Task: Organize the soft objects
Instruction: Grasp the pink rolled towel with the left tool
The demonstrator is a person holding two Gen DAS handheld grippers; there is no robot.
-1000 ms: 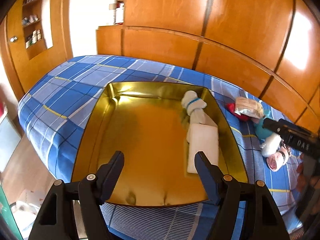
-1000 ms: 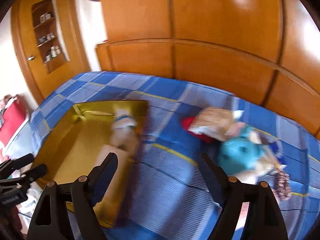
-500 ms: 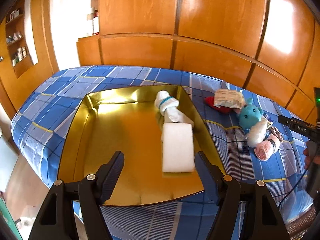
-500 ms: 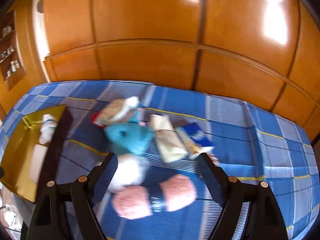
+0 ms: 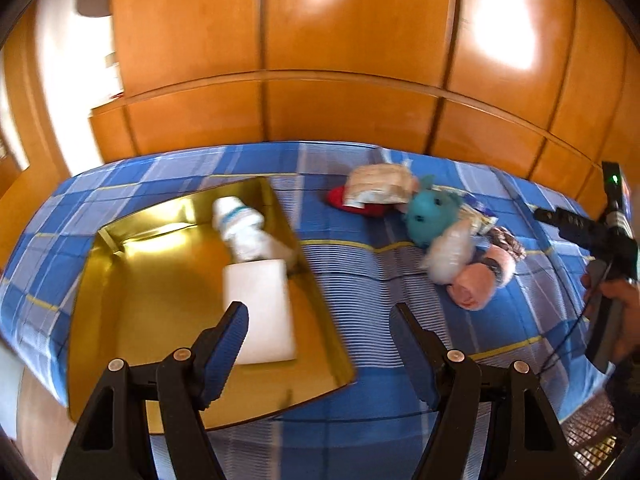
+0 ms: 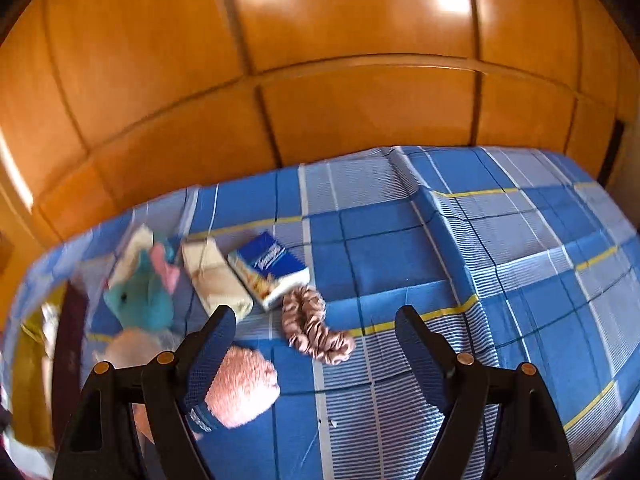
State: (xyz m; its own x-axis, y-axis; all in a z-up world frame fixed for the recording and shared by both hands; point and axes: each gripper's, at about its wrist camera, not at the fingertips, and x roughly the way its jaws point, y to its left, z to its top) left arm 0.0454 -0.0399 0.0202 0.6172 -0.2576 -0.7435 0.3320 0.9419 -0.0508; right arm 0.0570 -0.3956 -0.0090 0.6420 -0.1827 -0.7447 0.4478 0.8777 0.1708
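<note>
Lying on the blue plaid bedspread, the gold tray sits at the left and holds a rolled white sock with a blue band and, touching it on the near side, a white foam block. The left gripper hangs above the tray's right wall, jaws wide apart and empty. Farther right the loose pile lies on the cover: a teal plush toy, a beige packet, a blue tissue pack, a brown striped scrunchie and a pink fuzzy sock. The right gripper hovers over the scrunchie, jaws spread open, gripping nothing.
</note>
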